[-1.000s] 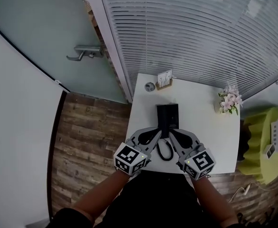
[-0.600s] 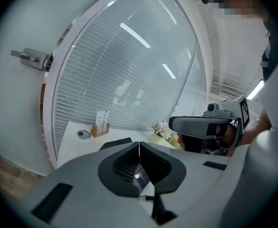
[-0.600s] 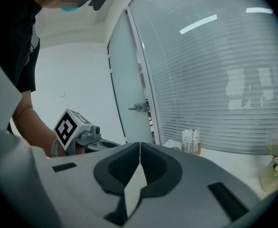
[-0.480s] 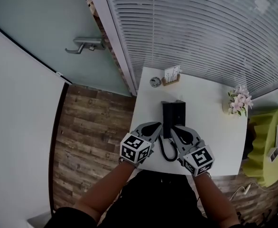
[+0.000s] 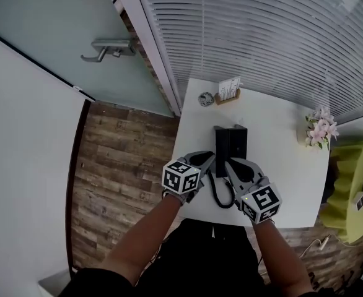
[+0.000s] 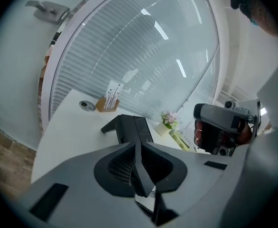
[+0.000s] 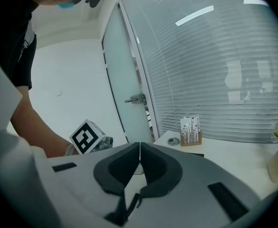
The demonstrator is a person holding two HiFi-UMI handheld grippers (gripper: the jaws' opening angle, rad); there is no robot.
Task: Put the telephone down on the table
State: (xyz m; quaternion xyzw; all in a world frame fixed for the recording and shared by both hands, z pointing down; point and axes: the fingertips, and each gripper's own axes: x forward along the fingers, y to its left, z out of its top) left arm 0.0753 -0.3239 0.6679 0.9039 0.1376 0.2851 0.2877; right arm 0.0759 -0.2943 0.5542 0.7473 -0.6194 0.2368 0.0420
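Observation:
The black telephone (image 5: 230, 142) lies flat on the white table (image 5: 280, 159), and its cord (image 5: 220, 193) loops toward the near edge. My left gripper (image 5: 211, 158) sits at the phone's near left corner. Its jaws are just starting to open, though the tips still meet with nothing seen between them. My right gripper (image 5: 231, 164) is shut at the phone's near right corner, above the cord. From the left gripper view the telephone (image 6: 132, 127) lies just beyond the left gripper (image 6: 136, 145). In the right gripper view the right gripper (image 7: 139, 145) holds nothing.
A wooden card holder (image 5: 229, 90) and a small round metal thing (image 5: 205, 99) stand at the table's far edge. A flower vase (image 5: 321, 129) is at the far right, with a yellow-green chair (image 5: 355, 184) beyond it. A glass door (image 5: 57, 30) and blinds lie behind.
The head view has drifted, so the table sits further right and lower. Both grippers stay at the phone's near end. The left gripper's cube has turned slightly.

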